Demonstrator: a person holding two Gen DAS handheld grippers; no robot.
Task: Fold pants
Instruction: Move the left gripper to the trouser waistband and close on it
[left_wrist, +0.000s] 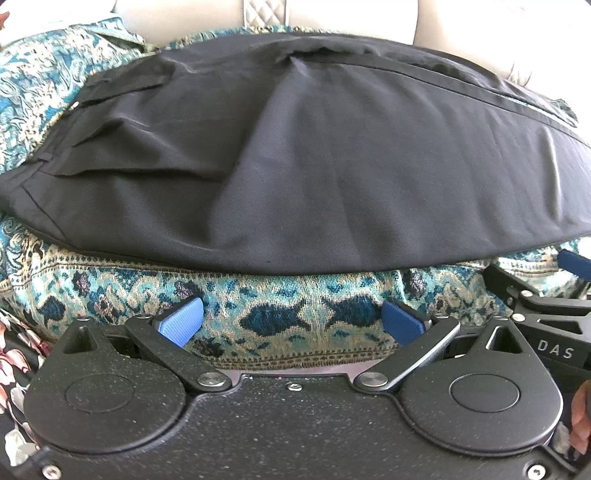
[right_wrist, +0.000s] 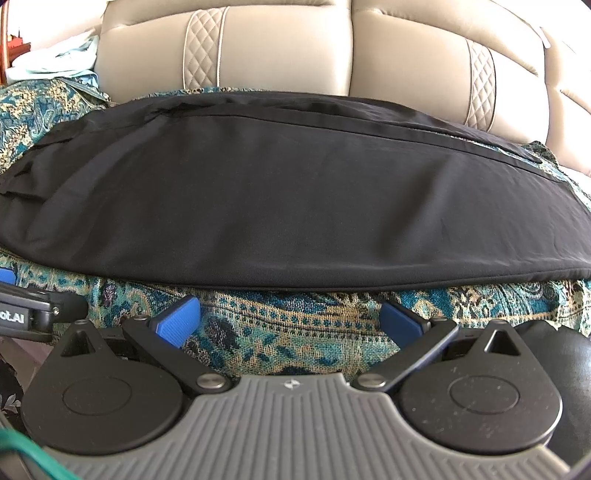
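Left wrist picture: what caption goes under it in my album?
Open left gripper waits before black pants lying on a teal patterned throw.

Before me, the black pants (left_wrist: 332, 166) lie as smooth, matt woven cloth with a faint sheen. The teal throw (left_wrist: 280, 295) beneath looks coarse and nubby. The beige sofa back (right_wrist: 288, 48) is glossy leather, partly quilted. My left gripper (left_wrist: 291, 323) shows speckled matt plastic, ribbed blue pads (left_wrist: 181, 325).
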